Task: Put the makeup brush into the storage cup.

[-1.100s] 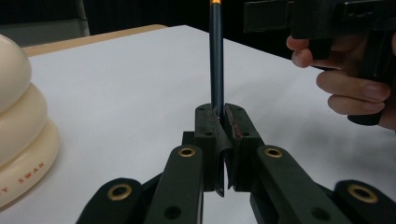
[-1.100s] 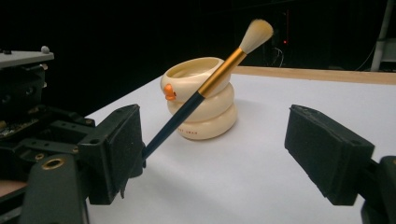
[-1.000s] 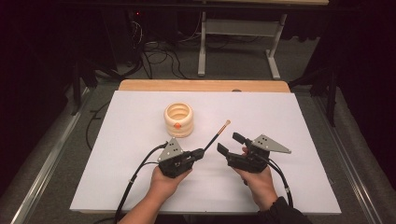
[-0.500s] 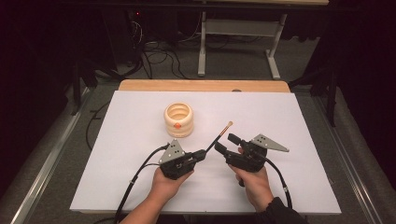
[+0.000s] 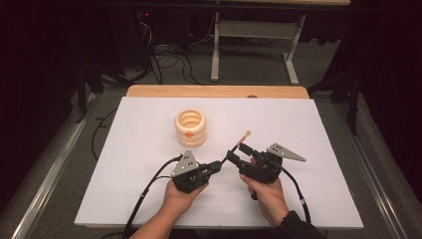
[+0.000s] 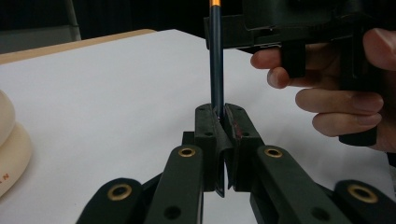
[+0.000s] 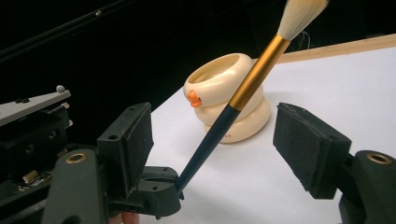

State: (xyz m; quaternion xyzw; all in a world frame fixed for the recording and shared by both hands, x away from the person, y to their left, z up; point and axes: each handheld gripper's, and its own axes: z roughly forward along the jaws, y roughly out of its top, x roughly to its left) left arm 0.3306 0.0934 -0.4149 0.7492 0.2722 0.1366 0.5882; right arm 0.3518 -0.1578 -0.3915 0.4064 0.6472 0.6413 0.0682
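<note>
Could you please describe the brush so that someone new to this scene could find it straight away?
On the white table, look just in front of the cream holder, between the two grippers. The brush slants up from the shut left gripper: dark handle, gold ferrule, pale bristle tip, the one thin stick there.

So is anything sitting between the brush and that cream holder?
Nothing visible. The brush, clamped in the left tongs, points toward the cream holder across bare white table. The right tongs stand open around its handle, pads not touching.
</note>
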